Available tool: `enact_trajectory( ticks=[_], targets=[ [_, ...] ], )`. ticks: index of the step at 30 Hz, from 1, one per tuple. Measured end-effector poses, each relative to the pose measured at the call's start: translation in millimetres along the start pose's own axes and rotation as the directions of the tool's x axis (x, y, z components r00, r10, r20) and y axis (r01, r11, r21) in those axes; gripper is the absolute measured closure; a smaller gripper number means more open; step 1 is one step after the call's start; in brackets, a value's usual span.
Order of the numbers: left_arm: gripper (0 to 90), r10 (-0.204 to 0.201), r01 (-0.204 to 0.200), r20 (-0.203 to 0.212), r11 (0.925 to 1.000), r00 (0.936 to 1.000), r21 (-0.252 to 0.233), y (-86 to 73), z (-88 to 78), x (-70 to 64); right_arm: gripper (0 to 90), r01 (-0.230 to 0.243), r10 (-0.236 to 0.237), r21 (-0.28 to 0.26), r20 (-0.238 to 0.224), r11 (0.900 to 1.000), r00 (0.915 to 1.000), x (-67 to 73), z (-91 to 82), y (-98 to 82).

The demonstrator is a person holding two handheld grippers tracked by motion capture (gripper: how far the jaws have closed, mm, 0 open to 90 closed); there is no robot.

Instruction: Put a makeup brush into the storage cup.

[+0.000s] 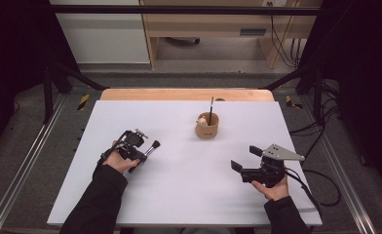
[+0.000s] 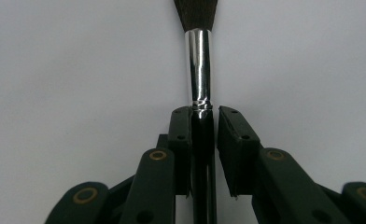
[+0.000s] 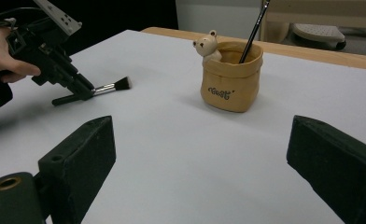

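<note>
The left gripper (image 1: 141,151) is sitting at the left of centre in the high view, and its jaws are pinching the makeup brush (image 1: 150,148) by the black handle just behind the shiny metal ferrule. In the left gripper view the brush (image 2: 199,70) is running straight up the middle of the frame, bristles at the top edge, handle disappearing down between the two black jaws; the left-hand jaw is lying flat against the handle, while a thin gap may be showing at the right-hand one, so the grip is looking tight but I cannot be fully sure of that side.

The brush's long axis is pointing from the gripper toward the upper right of the high view, bristle end leading, roughly toward the tan pot (image 1: 207,126) standing just above the centre of the white table (image 1: 179,195). In the right gripper view the brush (image 3: 107,87) is lying low and close to level at the left of the frame, its bristle tip near or on the table, and the pot (image 3: 230,77) is standing well apart to its right, a bear figure (image 3: 206,45) on its rim and a thin dark brush (image 3: 253,30) already leaning inside.

The right gripper (image 1: 245,158) is waiting at the lower right of the high view, jaws spread wide and holding nothing; it is lying about as near the pot as the left one, but the left one is carrying the brush
</note>
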State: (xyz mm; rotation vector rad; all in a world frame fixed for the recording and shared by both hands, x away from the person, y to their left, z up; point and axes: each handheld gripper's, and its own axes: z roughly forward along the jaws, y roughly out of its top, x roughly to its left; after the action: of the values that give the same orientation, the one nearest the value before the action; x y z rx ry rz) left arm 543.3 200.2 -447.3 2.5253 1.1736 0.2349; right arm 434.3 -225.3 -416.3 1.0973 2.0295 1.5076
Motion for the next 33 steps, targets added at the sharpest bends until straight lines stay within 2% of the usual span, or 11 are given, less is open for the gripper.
enact_trajectory(
  ticks=[5,11,15,23,24,27,33],
  targets=[
    [72.9,0.022,-0.021,-0.004,0.9996,0.9998,0.017,0.5,0.0,-1.3,8.6,0.002,-0.002,0.001,-0.002,1.000,1.0000,-0.1,-0.2,0.0],
    [73.4,0.026,-0.026,-0.004,0.9994,0.9997,0.023,1.1,0.6,-3.3,8.7,0.001,-0.001,-0.001,-0.002,1.000,1.0000,0.3,0.2,0.0],
    [74.9,0.047,-0.046,-0.009,0.9984,0.9989,0.031,2.1,0.5,-4.2,8.8,0.003,-0.003,-0.001,-0.001,1.000,1.0000,0.4,-0.1,0.3],
    [77.8,0.062,-0.062,-0.012,0.9974,0.9980,0.038,2.8,0.7,-6.2,8.8,0.009,-0.009,-0.003,-0.003,1.000,1.0000,0.2,-0.3,0.6],
    [77.9,0.057,-0.057,-0.010,0.9978,0.9983,0.035,2.7,0.9,-6.5,8.8,-0.003,0.003,-0.003,0.004,1.000,1.0000,1.2,-0.1,0.9],
    [78.3,0.061,-0.061,-0.010,0.9976,0.9981,0.034,2.5,0.8,-6.6,8.8,0.008,-0.008,-0.003,-0.002,1.000,1.0000,0.4,0.0,0.6],
    [78.6,0.084,-0.083,-0.012,0.9960,0.9964,0.034,2.4,0.5,-6.9,8.9,0.008,-0.008,-0.004,-0.003,1.000,1.0000,0.3,-0.1,0.6]
  ],
)
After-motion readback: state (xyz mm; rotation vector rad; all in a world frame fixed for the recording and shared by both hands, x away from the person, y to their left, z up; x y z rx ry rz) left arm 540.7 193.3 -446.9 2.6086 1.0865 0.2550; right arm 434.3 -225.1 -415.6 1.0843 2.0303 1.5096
